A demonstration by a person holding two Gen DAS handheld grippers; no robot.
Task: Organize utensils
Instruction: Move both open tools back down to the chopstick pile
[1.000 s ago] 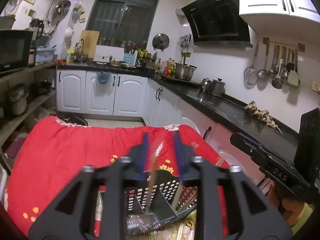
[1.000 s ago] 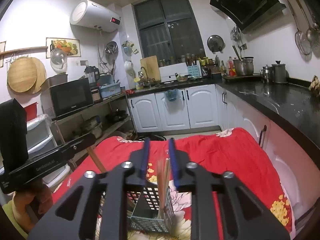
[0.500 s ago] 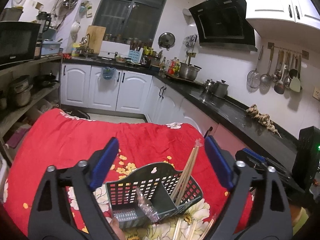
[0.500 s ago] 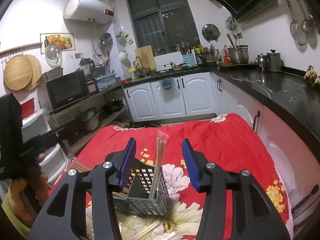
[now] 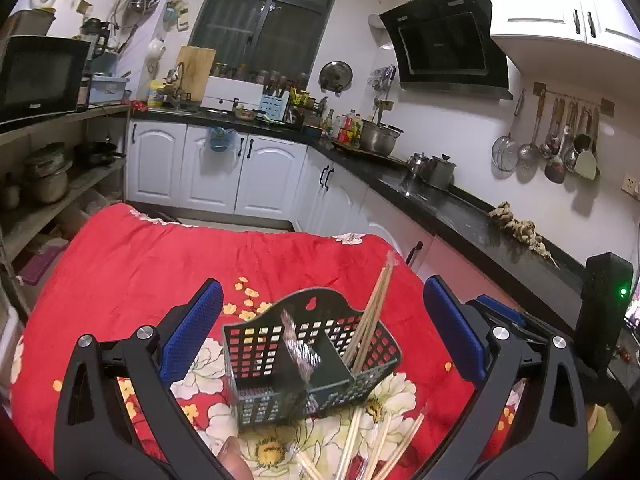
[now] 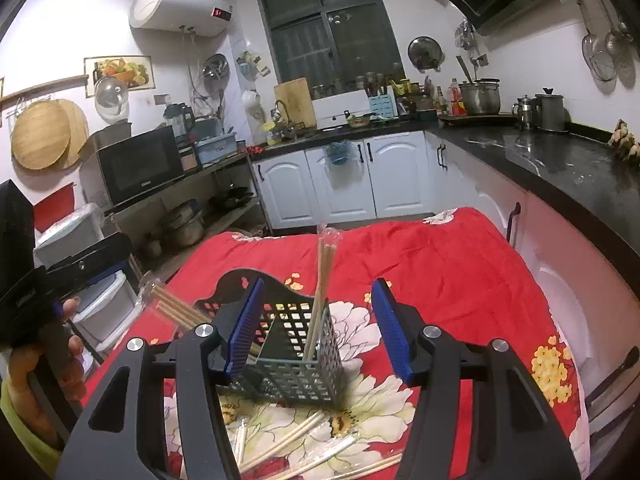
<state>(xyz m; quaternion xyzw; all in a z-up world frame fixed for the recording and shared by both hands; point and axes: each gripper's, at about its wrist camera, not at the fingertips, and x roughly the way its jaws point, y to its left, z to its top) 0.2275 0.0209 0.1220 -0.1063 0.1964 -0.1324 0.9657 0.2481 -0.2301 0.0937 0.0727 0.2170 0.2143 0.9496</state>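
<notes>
A dark slotted utensil basket (image 5: 280, 360) stands on the red flowered cloth (image 5: 168, 264). One plastic-wrapped pair of chopsticks (image 5: 372, 320) leans in its right compartment. A second wrapped pair (image 5: 300, 350) leans out of the other compartment towards my left gripper (image 5: 320, 320), whose jaws are opening wide, clear of the basket on both sides. In the right wrist view the upright chopsticks (image 6: 322, 292) rise from the basket (image 6: 296, 364) between my right gripper's (image 6: 316, 326) opening jaws, and neither pad touches them. The second pair (image 6: 172, 304) sticks out to the left.
Several loose wrapped chopsticks (image 5: 376, 440) lie on the cloth in front of the basket, also in the right wrist view as loose chopsticks (image 6: 304, 444). A black counter (image 5: 460, 216) runs along the right, shelves (image 5: 44, 184) along the left. A hand (image 6: 44, 360) holds the other gripper.
Both grippers were shut on wrapped chopsticks over the basket. Both have opened and let go, and the chopsticks now rest in the basket. Both grippers drew back a little.
</notes>
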